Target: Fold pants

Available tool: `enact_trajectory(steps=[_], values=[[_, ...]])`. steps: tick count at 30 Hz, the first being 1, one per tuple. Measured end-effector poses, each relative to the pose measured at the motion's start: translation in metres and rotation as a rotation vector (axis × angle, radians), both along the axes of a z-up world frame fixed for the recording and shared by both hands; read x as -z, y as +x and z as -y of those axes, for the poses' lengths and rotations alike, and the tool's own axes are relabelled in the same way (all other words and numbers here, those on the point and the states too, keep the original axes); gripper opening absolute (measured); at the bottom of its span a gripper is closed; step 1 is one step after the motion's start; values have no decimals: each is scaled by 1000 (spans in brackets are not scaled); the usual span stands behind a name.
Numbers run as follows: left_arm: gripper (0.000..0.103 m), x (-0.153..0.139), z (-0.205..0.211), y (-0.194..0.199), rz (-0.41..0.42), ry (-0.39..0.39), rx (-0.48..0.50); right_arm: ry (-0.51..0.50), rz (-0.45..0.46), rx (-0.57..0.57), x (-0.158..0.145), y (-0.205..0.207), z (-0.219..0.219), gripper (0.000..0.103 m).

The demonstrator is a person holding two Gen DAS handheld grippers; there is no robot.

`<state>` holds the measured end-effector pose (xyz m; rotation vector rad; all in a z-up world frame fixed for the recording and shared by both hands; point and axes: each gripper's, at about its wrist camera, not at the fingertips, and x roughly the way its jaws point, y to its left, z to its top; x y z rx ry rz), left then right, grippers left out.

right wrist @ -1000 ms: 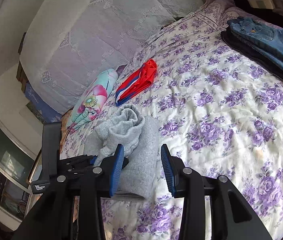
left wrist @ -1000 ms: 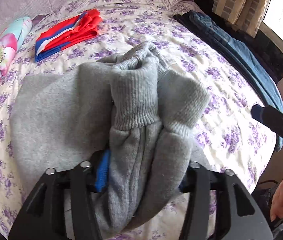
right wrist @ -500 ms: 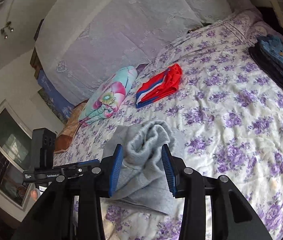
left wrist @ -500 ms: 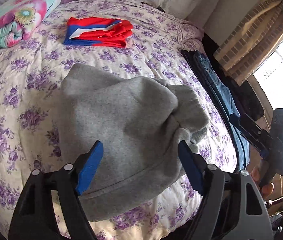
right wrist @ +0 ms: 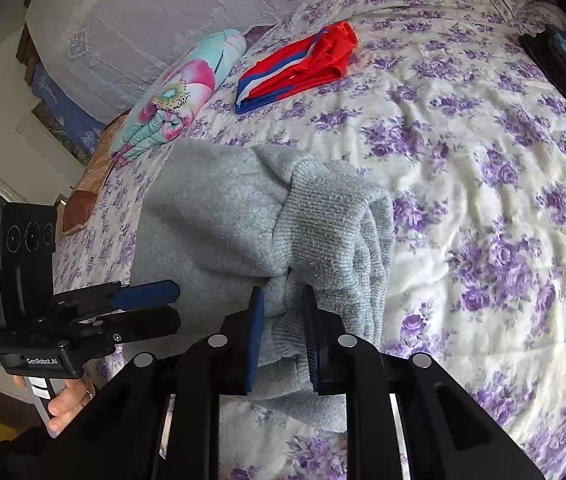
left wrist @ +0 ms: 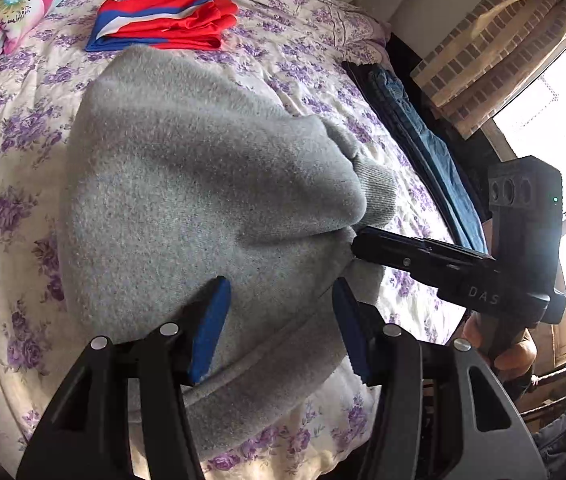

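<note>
The grey sweatpants [left wrist: 203, 184] lie bunched on the flowered bedspread [left wrist: 3, 184], ribbed cuff end toward the right; they also show in the right wrist view [right wrist: 243, 224]. My left gripper [left wrist: 279, 320] is open, its blue pads [left wrist: 211, 320] just above the fabric's near edge; it also shows in the right wrist view [right wrist: 143, 304]. My right gripper [right wrist: 283, 336] is shut on the ribbed cuff [right wrist: 335, 232]; in the left wrist view it [left wrist: 357, 246] enters from the right, pressed into the fabric.
Folded red, white and blue shorts [left wrist: 163, 20] lie further up the bed, with a rolled floral blanket [right wrist: 179, 92] to their left. Folded blue jeans [left wrist: 423, 136] lie along the bed's right edge. A curtain and window [left wrist: 523, 60] are at the right.
The left gripper let go of the pants and opened. The right gripper came in and closed on the ribbed cuff. The pants now lie flatter on the bed.
</note>
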<state>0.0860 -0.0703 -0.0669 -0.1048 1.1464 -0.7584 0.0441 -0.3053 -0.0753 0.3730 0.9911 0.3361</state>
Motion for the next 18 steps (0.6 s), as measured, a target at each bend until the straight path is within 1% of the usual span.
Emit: enact_trajectory(steps=[3,4,5,7,8,9,11,12,14,16,17,18], values=[[52,2,11,-4,73,46,6,-42,11,-4,0,5,-7,19],[52,1,11,-6,81,55,7,-51,5,-14,-4,7,-10,20],[52,-1,8,-9,82,51,9,-69,-6,-29,-10,8,-14,21],[52,-9,-4,-14,68,18,23,-104,-9,-57,-32,11,-21,24],[52,-15,-14,-17,68,-6,20,-114,18,-67,-47,11,-26,33],[52,-20,-25,-19,77,-22,9,-130,65,-77,-63,11,-32,43],[52,-29,-46,-24,95,-42,-27,-170,163,-109,-90,16,-51,52],[52,-31,-54,-25,91,-55,-41,-186,189,-129,-98,24,-63,53],[52,-33,-68,-27,66,-86,-52,-208,184,-180,-101,48,-91,53],[51,-32,-73,-29,48,-107,-48,-250,162,-223,-94,78,-121,53],[51,-31,-72,-31,41,-114,-41,-261,138,-254,-88,92,-134,53],[51,-30,-69,-31,32,-125,-28,-254,100,-285,-79,106,-145,48]])
